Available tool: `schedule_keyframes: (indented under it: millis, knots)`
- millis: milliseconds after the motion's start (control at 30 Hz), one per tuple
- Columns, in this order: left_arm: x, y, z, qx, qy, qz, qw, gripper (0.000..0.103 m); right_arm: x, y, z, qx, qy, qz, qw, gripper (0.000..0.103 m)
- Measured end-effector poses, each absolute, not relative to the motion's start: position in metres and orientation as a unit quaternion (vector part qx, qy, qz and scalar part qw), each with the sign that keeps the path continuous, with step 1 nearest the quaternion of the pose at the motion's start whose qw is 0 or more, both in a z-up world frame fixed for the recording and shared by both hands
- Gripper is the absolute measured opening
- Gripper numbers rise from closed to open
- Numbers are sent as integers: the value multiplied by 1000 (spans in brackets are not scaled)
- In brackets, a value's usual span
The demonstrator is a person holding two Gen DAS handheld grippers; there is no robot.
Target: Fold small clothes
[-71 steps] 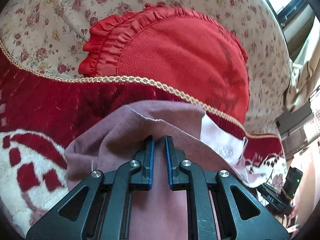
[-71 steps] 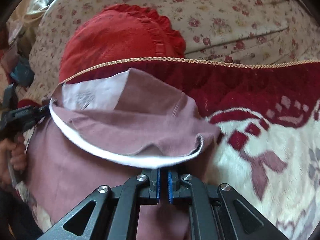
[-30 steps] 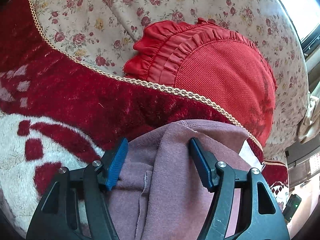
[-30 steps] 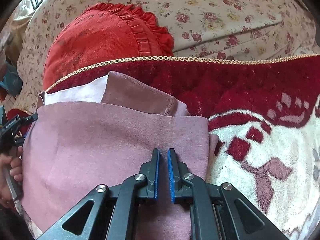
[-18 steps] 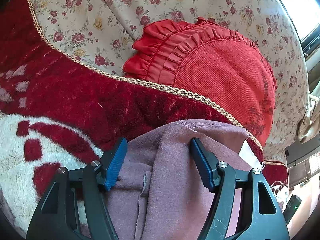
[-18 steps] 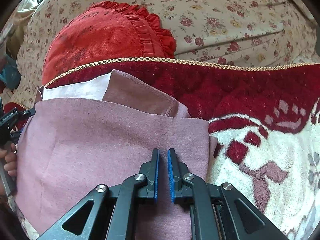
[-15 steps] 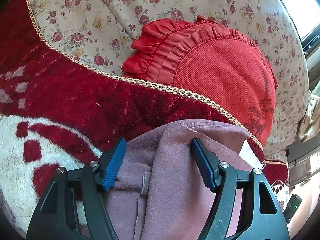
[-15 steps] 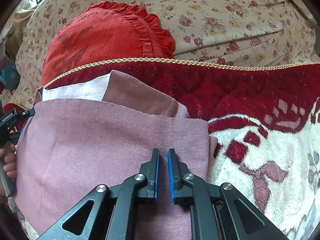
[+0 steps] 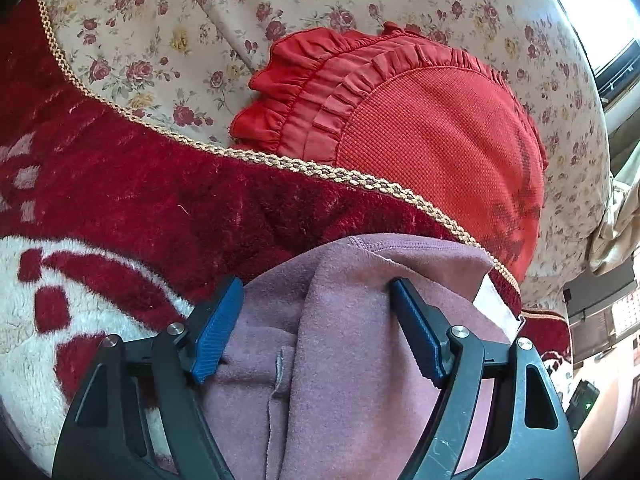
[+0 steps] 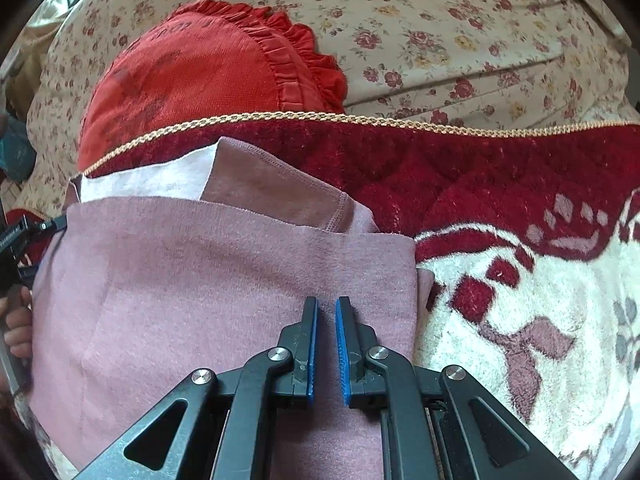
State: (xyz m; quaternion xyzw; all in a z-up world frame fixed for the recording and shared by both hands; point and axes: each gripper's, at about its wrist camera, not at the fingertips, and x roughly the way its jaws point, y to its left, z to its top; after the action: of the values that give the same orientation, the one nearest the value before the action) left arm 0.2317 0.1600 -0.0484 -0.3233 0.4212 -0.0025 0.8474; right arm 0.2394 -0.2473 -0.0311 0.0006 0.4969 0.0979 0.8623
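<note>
The mauve garment (image 10: 224, 280) lies folded on the red-and-white blanket (image 10: 520, 208). The left gripper (image 9: 316, 332), whose jaws have just been opening, straddles it without gripping. The right gripper (image 10: 326, 344) is closed, apparently empty. The garment looks soft, light and limp; it is best taken by its hemmed edges.

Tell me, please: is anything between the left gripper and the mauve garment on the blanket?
Nothing visible. The left gripper is right over the mauve garment, a raised fold of cloth between its jaws, which have just been opening. The red cushion lies farther back.
</note>
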Motion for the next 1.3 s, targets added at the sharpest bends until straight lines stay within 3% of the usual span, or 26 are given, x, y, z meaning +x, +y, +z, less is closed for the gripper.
schedule_keyframes:
  millis: [400,567,800,1033,1300]
  knots:
    - [222,168,-33,-337,399,-8,853,80,238,-258,-14,37,472,85,877,8]
    - [174,168,21,-271,322,8,907,80,202,-264,30,43,399,78,913,12]
    - [86,130,60,-232,299,-76,922,80,130,-247,40,-4,406,117,906,13]
    - [7,90,17,-247,358,-124,892,80,102,-251,-13,-42,515,98,850,15]
    - [-12,93,-17,-293,383,-84,872,80,95,-248,0,-34,476,131,869,15]
